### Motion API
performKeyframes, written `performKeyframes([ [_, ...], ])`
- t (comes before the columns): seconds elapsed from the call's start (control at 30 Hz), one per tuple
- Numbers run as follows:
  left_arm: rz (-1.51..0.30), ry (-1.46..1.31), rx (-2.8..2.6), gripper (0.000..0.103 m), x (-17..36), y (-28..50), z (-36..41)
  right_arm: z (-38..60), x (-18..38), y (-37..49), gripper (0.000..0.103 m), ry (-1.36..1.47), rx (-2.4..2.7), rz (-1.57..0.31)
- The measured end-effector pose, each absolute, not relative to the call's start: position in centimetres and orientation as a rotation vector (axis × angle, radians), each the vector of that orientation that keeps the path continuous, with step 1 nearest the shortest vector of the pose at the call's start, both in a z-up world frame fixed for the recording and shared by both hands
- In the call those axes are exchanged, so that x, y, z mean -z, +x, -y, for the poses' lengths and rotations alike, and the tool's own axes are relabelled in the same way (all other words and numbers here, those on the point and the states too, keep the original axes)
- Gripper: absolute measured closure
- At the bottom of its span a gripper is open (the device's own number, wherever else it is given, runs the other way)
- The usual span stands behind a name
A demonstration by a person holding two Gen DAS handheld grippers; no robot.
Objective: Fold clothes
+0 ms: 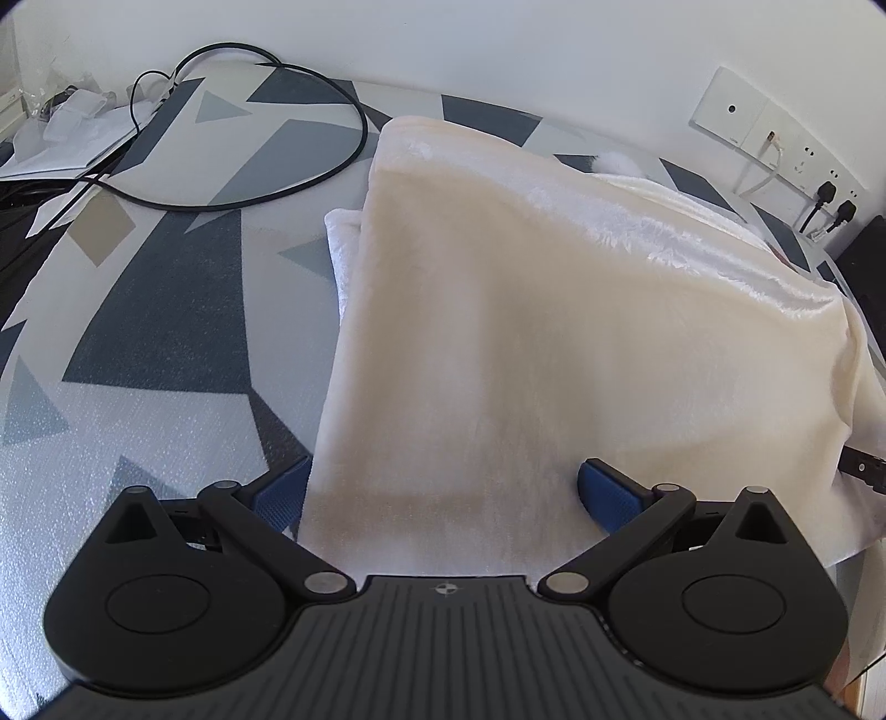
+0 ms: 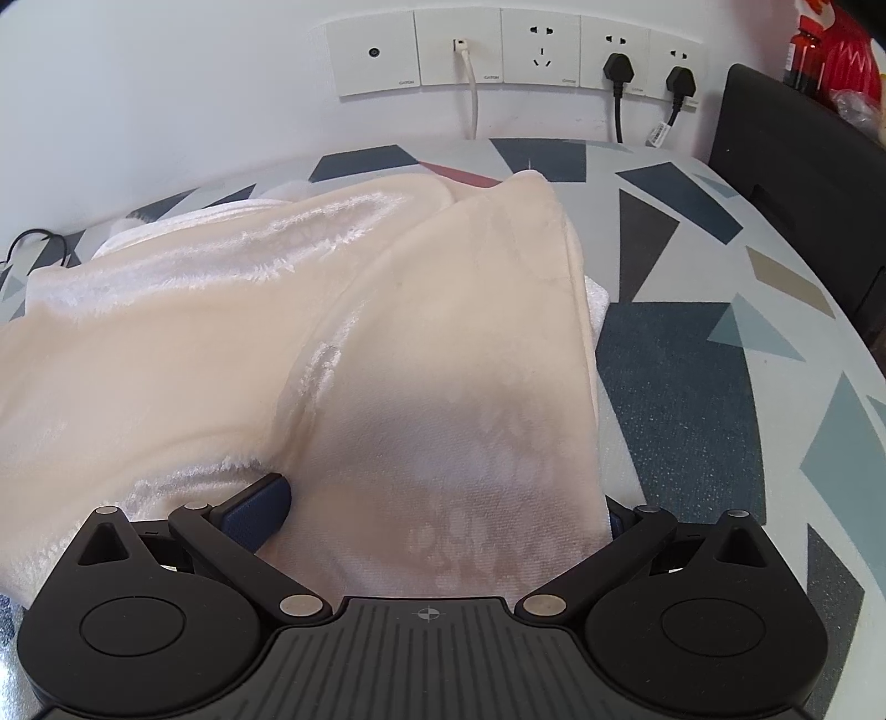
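- The left gripper (image 1: 443, 490) has its blue-padded fingers (image 1: 606, 490) spread wide, one at each side of the near edge of a cream fleece garment (image 1: 526, 332); the cloth lies between them, but nothing is pinched.
- The right gripper (image 2: 443, 504) stands the same way, released, with its left pad (image 2: 260, 507) against the plush fabric (image 2: 387, 332) and its right pad mostly hidden behind the cloth's edge.
- The garment lies in soft layers on a surface covered with a grey, navy and white geometric cloth (image 1: 155, 310); a whiter layer (image 1: 343, 243) shows under its left edge.
- Further off on the left, a black cable (image 1: 354, 105) loops across the cloth beside loose papers (image 1: 72, 138).
- At the back, a white wall carries a row of sockets (image 2: 515, 52), two with black plugs (image 2: 617, 66) and one with a white cord (image 2: 470, 83).
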State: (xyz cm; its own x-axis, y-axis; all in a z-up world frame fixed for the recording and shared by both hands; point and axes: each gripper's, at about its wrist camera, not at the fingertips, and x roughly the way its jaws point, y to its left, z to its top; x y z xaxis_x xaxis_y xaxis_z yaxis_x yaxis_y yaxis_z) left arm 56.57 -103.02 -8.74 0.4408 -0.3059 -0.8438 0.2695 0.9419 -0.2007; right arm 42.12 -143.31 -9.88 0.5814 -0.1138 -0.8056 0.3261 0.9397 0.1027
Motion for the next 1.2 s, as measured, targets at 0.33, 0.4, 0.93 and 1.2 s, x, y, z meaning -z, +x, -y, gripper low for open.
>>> performKeyframes([
  [0.33, -1.05, -0.067, 0.38, 0.0, 8.7, 55.4, 101.7, 143.1, 9.8, 42.2, 0.001, 0.259, 0.271, -0.939],
  [0.4, -1.043, -0.063, 0.39, 0.0, 8.7, 55.1, 101.6, 143.1, 9.7, 42.2, 0.001, 0.262, 0.276, -0.945],
  [0.93, -0.988, 0.124, 0.461, 0.003, 9.1, 53.4, 101.4, 142.6, 9.4, 41.5, 0.001, 0.288, 0.287, -0.97],
  [1.2, -1.011, 0.039, 0.43, 0.005, 8.6, 54.6, 99.7, 143.3, 8.6, 42.5, 0.001, 0.304, 0.278, -1.02],
])
